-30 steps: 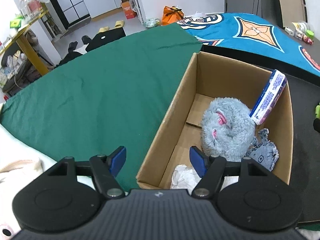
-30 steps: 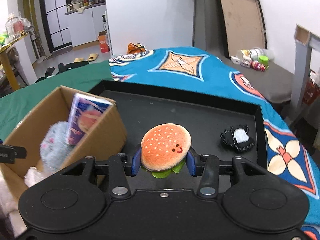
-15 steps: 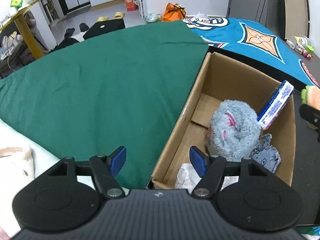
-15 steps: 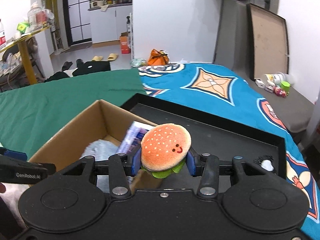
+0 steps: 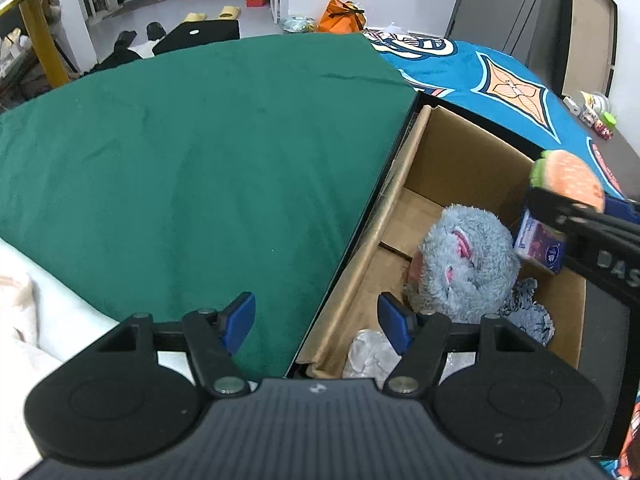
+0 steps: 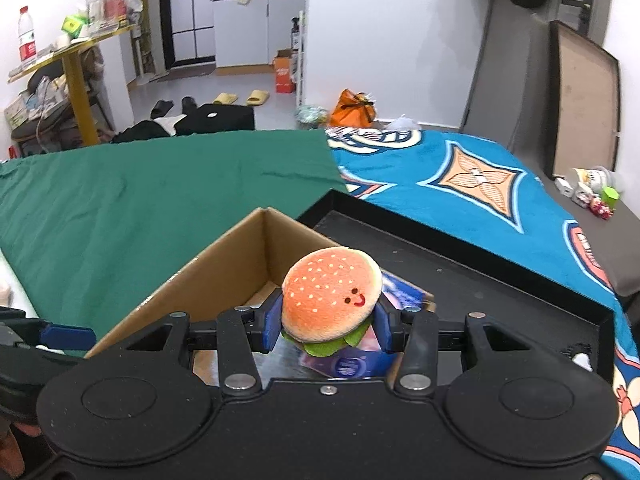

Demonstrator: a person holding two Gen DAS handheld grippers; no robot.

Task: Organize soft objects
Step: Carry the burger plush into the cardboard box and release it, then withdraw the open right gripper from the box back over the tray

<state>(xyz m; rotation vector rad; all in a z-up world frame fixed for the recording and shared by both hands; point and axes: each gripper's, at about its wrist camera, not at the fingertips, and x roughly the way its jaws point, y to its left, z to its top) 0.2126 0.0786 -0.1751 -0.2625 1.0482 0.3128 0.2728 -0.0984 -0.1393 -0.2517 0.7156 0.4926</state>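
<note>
While the left wrist camera looked down, a plush burger (image 5: 568,178) with an orange bun and a green lettuce edge showed at the far right, above the right wall of an open cardboard box (image 5: 452,152). It sat pinched at the tip of the right gripper (image 5: 560,204), which reached in from the right. Inside the box lay a fluffy grey plush (image 5: 468,256), a blue packet (image 5: 540,244) leaning on the right wall, a small grey-blue soft toy (image 5: 528,316) and a crumpled white piece (image 5: 370,352). The left gripper (image 5: 316,320) was spread wide and held nothing; one blue pad hung over the green cloth (image 5: 192,160), the other over the box.

From the right wrist camera, the plush burger (image 6: 332,300) showed a sesame-dotted bun with a small red smile facing the camera and lettuce below. The right gripper (image 6: 326,322) clamped it from both sides with blue pads, bun top tilted up and toward the camera, its wide axis running across between the fingers. It hung over the cardboard box (image 6: 224,276), which stood in a black tray (image 6: 480,272).
</note>
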